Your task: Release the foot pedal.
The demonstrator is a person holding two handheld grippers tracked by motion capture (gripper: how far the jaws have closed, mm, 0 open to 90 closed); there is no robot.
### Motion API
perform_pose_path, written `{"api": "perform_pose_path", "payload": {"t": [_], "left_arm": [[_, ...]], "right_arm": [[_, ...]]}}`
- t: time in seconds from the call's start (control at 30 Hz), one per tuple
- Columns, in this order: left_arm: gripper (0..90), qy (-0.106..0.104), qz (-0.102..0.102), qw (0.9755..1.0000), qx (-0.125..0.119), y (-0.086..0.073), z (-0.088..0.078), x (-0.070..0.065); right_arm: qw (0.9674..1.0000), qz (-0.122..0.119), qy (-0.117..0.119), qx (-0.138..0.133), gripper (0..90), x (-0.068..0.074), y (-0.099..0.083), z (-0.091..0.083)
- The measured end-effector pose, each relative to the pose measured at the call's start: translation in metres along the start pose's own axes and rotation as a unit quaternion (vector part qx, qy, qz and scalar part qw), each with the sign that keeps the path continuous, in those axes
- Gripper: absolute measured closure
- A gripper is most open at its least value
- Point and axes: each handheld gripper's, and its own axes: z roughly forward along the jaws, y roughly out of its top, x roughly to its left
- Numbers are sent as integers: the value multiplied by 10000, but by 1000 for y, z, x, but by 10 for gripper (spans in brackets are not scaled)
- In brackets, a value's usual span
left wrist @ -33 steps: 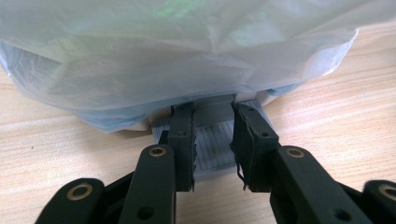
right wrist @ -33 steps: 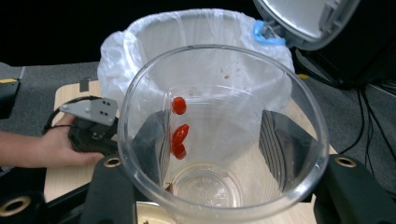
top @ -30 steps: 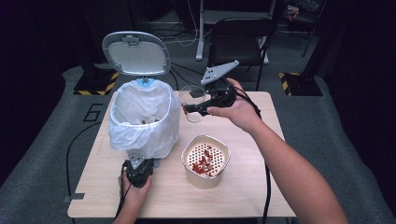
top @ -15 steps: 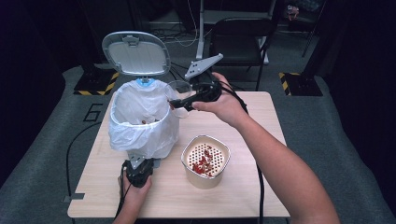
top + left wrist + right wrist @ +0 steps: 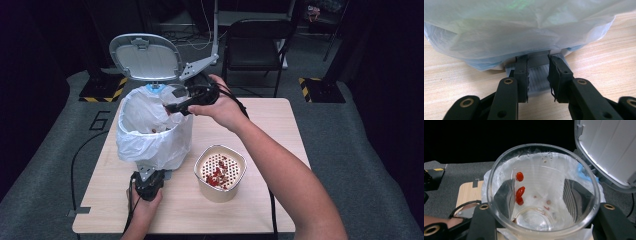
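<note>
High view: right fingers (image 5: 172,106) clamp cup (image 5: 176,95) over bin (image 5: 150,145); left fingers (image 5: 537,75) pinch pedal (image 5: 539,80).

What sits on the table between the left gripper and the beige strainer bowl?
Nothing: in the high view only bare wooden table lies between the left gripper, clamped on the bin's pedal, and the strainer bowl.

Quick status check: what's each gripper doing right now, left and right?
Left gripper: closed on the grey ribbed pedal at the foot of the white-bagged bin.
Right gripper: closed on a clear plastic cup, held over the bin.
</note>
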Motion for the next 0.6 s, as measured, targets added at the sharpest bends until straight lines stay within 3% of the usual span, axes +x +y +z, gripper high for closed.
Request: {"api": "perform_pose_path", "payload": {"t": [0.17,0.2,0.6], "left_arm": [[694,-13,-7,10000,-17,0,0,0],[694,-115,-96,9999,13,0,0,-1],[694,-85,-83,9999,57,0,-1,0]], "right_arm": [[10000,-16,61,-78,432,-1,4,10],[10000,-20,57,-77,432,-1,6,15],[10000,-5,-12,21,428,1,10,44]]}}
